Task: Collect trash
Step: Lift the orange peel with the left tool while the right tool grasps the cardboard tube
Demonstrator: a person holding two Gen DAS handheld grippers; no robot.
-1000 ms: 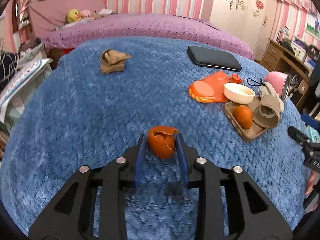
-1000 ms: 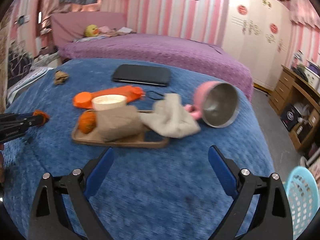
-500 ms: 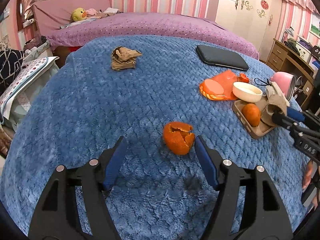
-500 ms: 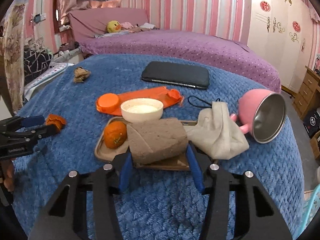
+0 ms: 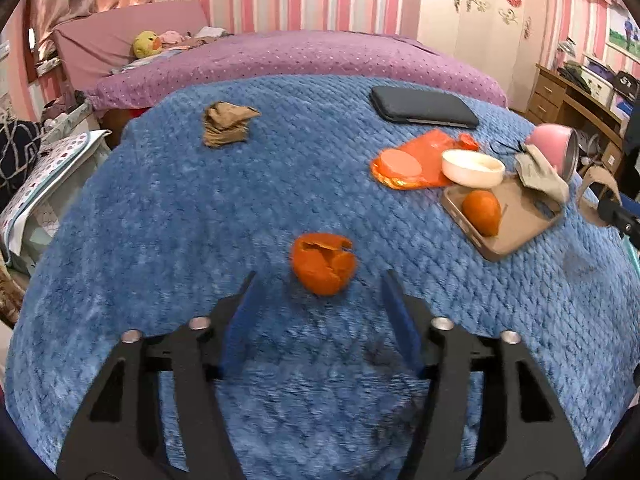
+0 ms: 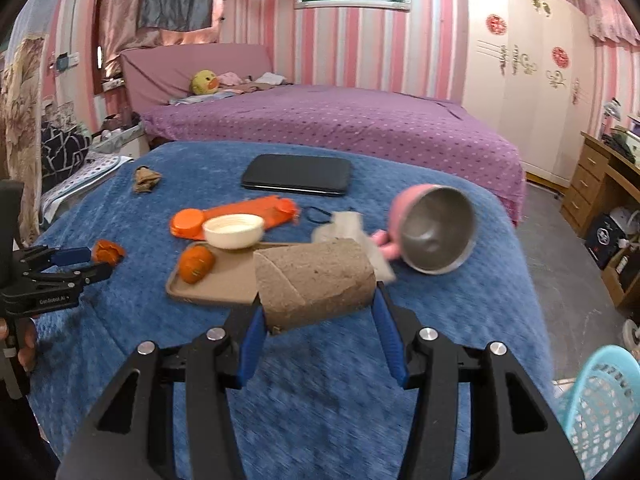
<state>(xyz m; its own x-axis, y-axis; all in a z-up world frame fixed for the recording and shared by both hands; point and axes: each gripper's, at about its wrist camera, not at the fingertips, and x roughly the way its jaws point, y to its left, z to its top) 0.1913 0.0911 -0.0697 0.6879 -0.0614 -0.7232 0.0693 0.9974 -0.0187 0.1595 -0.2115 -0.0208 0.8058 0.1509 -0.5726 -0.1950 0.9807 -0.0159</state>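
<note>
An orange peel (image 5: 322, 266) lies on the blue blanket (image 5: 180, 220), just between the tips of my left gripper (image 5: 319, 276). Its jaws are closing, with a gap still showing on both sides of the peel. My right gripper (image 6: 319, 294) is shut on a brown cardboard roll (image 6: 316, 276) and holds it raised in front of the brown tray (image 6: 216, 290). The right wrist view also shows the left gripper (image 6: 98, 262) at the far left with the peel (image 6: 108, 250) at its tips. A crumpled brown paper (image 5: 226, 124) lies far back on the blanket.
The tray holds a whole orange (image 6: 195, 264) and the edge of a white bowl (image 6: 233, 231). Behind lie an orange pouch (image 6: 256, 210), a black case (image 6: 298, 174), a beige cloth (image 6: 346, 222) and a tipped pink cup (image 6: 436, 232). A light blue basket (image 6: 600, 400) stands on the floor, lower right.
The left gripper let go of the peel, opened wide, then narrowed around it again. The right gripper closed on the cardboard roll and lifted it off the tray.
</note>
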